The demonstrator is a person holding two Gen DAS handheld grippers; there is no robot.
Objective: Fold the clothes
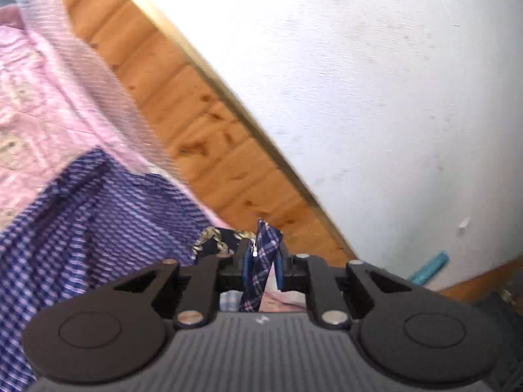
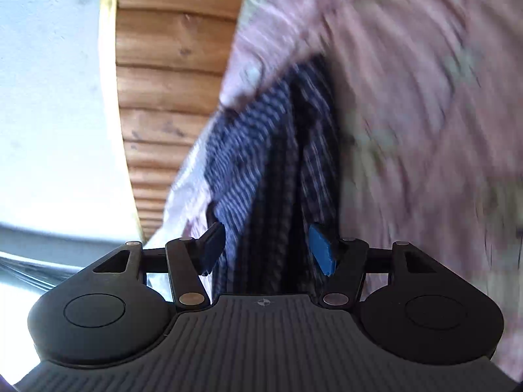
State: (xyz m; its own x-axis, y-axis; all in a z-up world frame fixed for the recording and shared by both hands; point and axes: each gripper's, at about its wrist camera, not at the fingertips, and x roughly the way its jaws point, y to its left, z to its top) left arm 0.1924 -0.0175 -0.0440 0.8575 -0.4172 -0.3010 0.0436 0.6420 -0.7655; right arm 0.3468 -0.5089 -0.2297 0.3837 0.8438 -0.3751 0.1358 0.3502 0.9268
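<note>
Home bedroom — pink quilted bedspread [image 1: 42,104], wood plank panelling [image 1: 183,98], white plaster wall [image 1: 376,81].

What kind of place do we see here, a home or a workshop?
Probably a bedroom in a home. A pink quilted bedspread lies under a blue checked garment, with a wooden panel like a bed frame beside it and a plain white wall behind.

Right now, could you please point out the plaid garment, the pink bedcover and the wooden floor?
plaid garment [image 1: 98,209]: left wrist view, its spread body.
pink bedcover [image 1: 36,104]: left wrist view, bare quilted part.
wooden floor [image 2: 163,91]: right wrist view, bare boards.
</note>
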